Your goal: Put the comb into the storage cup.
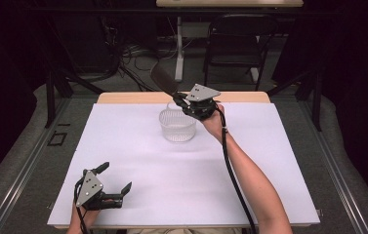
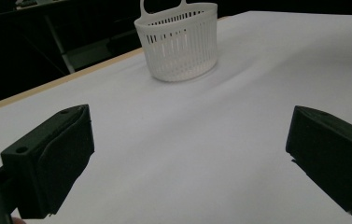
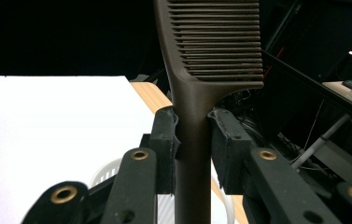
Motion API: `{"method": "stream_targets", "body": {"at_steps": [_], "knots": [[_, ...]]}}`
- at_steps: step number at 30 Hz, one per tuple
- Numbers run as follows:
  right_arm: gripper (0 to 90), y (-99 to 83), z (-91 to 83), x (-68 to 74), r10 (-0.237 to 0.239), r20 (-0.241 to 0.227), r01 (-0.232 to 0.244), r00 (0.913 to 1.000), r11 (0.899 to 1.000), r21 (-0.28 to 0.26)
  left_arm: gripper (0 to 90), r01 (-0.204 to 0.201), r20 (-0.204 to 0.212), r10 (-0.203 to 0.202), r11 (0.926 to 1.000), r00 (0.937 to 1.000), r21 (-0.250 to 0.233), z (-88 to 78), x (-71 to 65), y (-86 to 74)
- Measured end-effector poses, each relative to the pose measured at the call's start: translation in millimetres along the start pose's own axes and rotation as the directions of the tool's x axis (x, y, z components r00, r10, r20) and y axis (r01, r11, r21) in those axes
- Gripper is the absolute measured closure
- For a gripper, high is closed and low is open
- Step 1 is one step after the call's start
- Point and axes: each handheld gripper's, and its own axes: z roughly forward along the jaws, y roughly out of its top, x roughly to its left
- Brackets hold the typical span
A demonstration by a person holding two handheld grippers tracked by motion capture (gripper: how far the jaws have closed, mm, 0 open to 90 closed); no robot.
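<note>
From the high view, a dark brown comb (image 1: 163,78) sticks up and away from the right gripper (image 1: 185,100), which holds it by the handle just above the far rim of a small white slotted basket (image 1: 177,126) standing on the white table (image 1: 137,161); the toothed head tilts toward the far left, clear of the basket. The left gripper (image 1: 115,178) rests near the table's front left corner, well apart from the basket, jaws spread wide with nothing between them. In the left gripper view, the two black jaws stand far apart over bare table, and the basket (image 2: 179,41) sits upright ahead, its thin vertical slots and small hanging handle showing. In the right gripper view, the jaws are pressed against both sides of the comb's (image 3: 197,116) smooth handle, its fine, close-set teeth running off the upper edge, and the basket's rim (image 3: 106,175) shows below. I can read no writing or brand on anything.
</note>
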Motion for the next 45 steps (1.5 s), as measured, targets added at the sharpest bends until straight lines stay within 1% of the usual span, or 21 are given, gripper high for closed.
{"method": "stream_targets", "body": {"at_steps": [2,8,14,19,22,27,40,45], "knots": [[72.3,-1.1,1.8,0.3,-0.001,-0.001,0.001,1.0,1.0,-0.003,1.2,0.001,0.0,-0.001,1.0,1.0,0.001,0.1,0.2,-0.1],[72.3,-6.1,6.5,0.6,0.018,-0.01,-0.018,0.9998,1.0,0.004,1.2,-0.001,-0.002,0.001,1.0,1.0,-0.001,-0.2,-0.1,0.1],[72.3,-10.6,9.9,0.6,0.008,-0.017,-0.008,0.9998,1.0,0.004,1.3,0.0,0.0,0.0,1.0,1.0,0.002,0.2,-0.3,-0.1],[72.3,-13.0,12.0,-0.7,0.016,-0.019,-0.016,0.9997,1.0,-0.004,1.3,0.002,-0.001,-0.002,1.0,1.0,0.002,0.4,0.1,-0.2],[72.3,-13.7,13.5,0.0,0.011,-0.023,-0.011,0.9997,1.0,0.0,1.3,0.002,-0.001,-0.002,1.0,1.0,0.002,0.6,-0.1,-0.2],[72.2,-15.5,15.6,0.2,0.019,-0.03,-0.019,0.9994,1.0,0.001,1.3,0.003,-0.001,-0.003,1.0,1.0,0.002,0.7,0.0,-0.2],[72.2,-21.2,21.1,2.2,0.027,-0.048,-0.027,0.9985,1.0,0.014,1.3,0.007,0.001,-0.007,1.0,1.0,-0.002,0.5,0.6,-0.5],[72.2,-24.8,21.8,2.6,0.033,-0.055,-0.031,0.998,0.999,0.029,1.3,0.007,0.001,-0.007,1.0,1.0,-0.001,0.6,0.6,-0.5]]}}
